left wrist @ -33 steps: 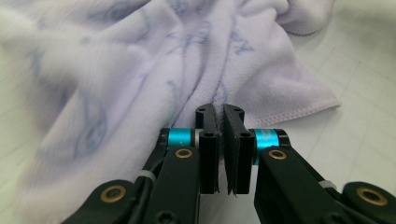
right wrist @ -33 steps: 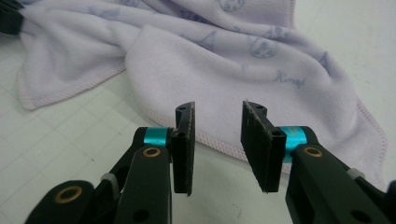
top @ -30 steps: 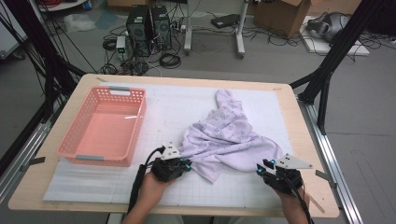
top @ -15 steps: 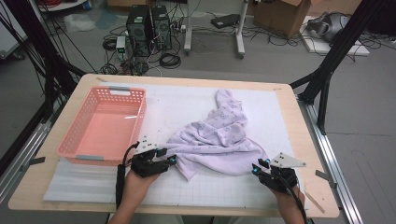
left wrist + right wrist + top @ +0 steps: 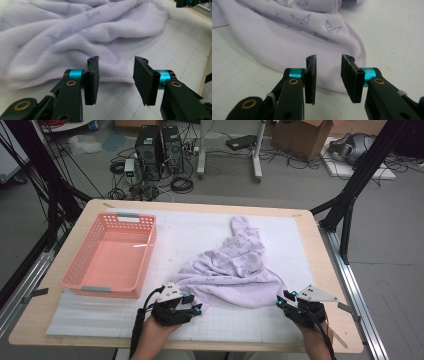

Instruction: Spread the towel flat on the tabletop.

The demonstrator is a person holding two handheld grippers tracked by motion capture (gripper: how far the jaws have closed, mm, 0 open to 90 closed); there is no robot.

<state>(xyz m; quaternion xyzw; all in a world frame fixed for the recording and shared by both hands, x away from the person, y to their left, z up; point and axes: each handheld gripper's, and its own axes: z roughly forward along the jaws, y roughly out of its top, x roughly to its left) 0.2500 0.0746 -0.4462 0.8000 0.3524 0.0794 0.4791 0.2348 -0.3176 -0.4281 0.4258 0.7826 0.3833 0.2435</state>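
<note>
**On the gridded mat: one lilac cloth, two grippers, one basket**

Centre of the high view, spreading toward lower right: a lilac cloth point(image 5: 235, 270), printed with small line-drawn faces, crumpled, with one narrow end reaching up toward the far edge of the white gridded mat point(image 5: 200, 232). Its near hem lies on the mat between both tools.

Lower centre-left of the high view: left gripper point(image 5: 197, 306), held in a hand point(image 5: 155, 332), just beside the cloth's near-left corner. In the left gripper view its jaws stand apart, nothing between them; the stitched hem lies just beyond the tips.

Lower right of the high view: right gripper point(image 5: 280, 301), held in the other hand point(image 5: 315, 340), at the cloth's near-right corner. In the right gripper view its jaws stand apart and bare, the pink-stitched hem running across just ahead of them.

Left of the high view: a pink plastic basket point(image 5: 79, 261), latticed walls, nothing inside, standing on the mat's left part, apart from the cloth.

Underneath: a wooden table point(image 5: 327, 285), bare along its right margin.

Top of the high view, on the floor beyond the table: a black computer tower point(image 5: 160, 145), loose cables point(image 5: 182, 182), a cardboard box point(image 5: 300, 137). Black frame struts rise at both sides. Nothing lies between either gripper and the hem.
</note>
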